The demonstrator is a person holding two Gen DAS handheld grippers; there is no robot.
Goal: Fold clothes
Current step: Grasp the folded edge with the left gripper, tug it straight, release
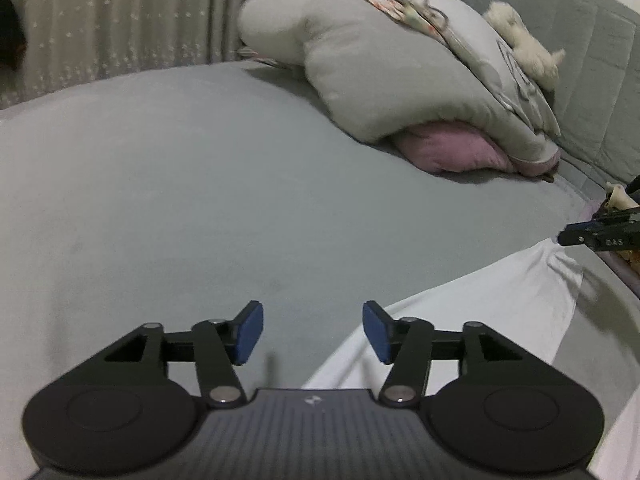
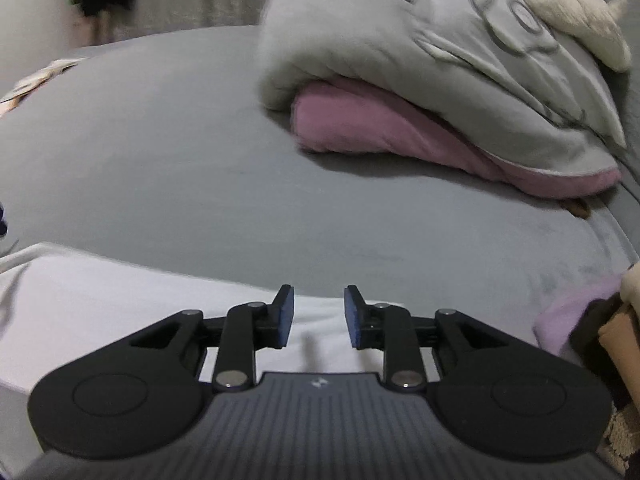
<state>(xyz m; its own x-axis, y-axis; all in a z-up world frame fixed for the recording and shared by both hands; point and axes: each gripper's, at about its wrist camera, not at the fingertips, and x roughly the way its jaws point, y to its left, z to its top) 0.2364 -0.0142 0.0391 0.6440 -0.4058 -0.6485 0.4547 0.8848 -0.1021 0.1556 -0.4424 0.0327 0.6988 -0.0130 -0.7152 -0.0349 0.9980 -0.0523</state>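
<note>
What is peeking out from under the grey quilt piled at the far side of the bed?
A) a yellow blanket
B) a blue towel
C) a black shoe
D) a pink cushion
D: a pink cushion sticks out from beneath the folded grey quilt, resting on the grey bed sheet; both wrist views show it.

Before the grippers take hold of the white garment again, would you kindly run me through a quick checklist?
1. Left gripper jaws apart, nothing between them: ok.
2. Right gripper jaws apart and empty, over the white garment: ok.
3. Garment lies flat on the grey bed sheet: ok in the part seen; its full outline cannot tell.
4. Bedding pile lies apart from the garment: ok.
5. Left gripper lined up on cloth: not ok, its jaws frame bare sheet beside the garment's edge.
</note>
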